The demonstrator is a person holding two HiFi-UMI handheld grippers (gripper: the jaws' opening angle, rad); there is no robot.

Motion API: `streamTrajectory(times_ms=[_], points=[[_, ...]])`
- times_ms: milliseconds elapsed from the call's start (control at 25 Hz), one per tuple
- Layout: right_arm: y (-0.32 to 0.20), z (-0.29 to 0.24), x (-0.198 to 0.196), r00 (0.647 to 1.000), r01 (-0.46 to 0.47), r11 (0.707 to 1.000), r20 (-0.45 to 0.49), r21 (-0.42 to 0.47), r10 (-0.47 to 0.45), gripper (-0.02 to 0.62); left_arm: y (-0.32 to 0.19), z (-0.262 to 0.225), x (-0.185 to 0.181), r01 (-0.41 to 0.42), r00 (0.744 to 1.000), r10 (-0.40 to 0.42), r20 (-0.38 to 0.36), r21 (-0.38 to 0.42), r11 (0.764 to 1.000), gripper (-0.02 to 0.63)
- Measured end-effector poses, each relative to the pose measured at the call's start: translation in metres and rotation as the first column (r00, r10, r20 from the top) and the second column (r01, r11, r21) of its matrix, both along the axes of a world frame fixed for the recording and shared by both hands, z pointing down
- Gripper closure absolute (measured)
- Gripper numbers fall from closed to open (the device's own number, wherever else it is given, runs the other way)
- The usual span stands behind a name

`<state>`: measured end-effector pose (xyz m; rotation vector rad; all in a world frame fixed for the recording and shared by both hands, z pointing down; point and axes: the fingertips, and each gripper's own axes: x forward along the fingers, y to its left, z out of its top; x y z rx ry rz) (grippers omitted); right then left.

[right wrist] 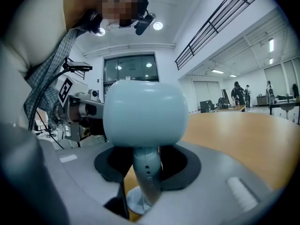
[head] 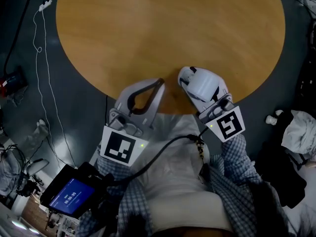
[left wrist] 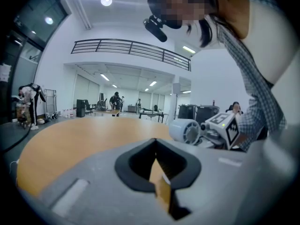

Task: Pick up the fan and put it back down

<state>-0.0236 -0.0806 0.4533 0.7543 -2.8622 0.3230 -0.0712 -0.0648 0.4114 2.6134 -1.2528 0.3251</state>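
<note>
A small white fan [head: 202,85] with a round head and a slim stem stands upright at the near edge of the round wooden table [head: 168,28]. In the right gripper view my right gripper [right wrist: 146,150] is shut on the fan's stem [right wrist: 146,172], with the fan's head [right wrist: 143,114] above the jaws. Its base disc [right wrist: 135,201] is low over the wood; I cannot tell whether it touches. My left gripper [head: 159,83] rests beside it to the left, shut with nothing in it, its tips meeting over the table edge. In the left gripper view the fan [left wrist: 186,131] shows to the right.
The table's near rim [head: 148,107] runs just under both grippers. A white cable and power strip [head: 42,14] lie on the dark floor at left. A device with a blue screen [head: 71,195] hangs at lower left. Crumpled cloth [head: 298,132] lies at right.
</note>
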Motion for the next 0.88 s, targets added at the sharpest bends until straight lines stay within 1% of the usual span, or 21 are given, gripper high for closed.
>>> streamTrajectory(times_ms=[120, 400, 600, 880], points=[[0.002, 0.002, 0.0, 1.0, 0.004, 1.0, -0.007, 0.005, -0.004, 0.448, 0.001, 0.0, 0.001, -0.005, 1.0, 0.005, 0.002, -0.001, 1.0, 0.606], [0.002, 0.004, -0.002, 1.0, 0.01, 1.0, 0.025, -0.01, -0.01, 0.454, 0.005, 0.003, 0.001, -0.016, 1.0, 0.016, -0.003, -0.009, 1.0, 0.606], [0.004, 0.013, 0.001, 1.0, -0.013, 1.0, 0.018, -0.028, 0.013, 0.393, 0.01, 0.007, 0.002, -0.04, 0.999, 0.04, 0.003, -0.017, 0.999, 0.606], [0.01, 0.015, 0.022, 0.997, -0.07, 0.997, 0.01, -0.036, 0.07, 0.39, 0.014, 0.009, 0.007, -0.076, 0.997, 0.076, 0.011, -0.012, 0.997, 0.607]])
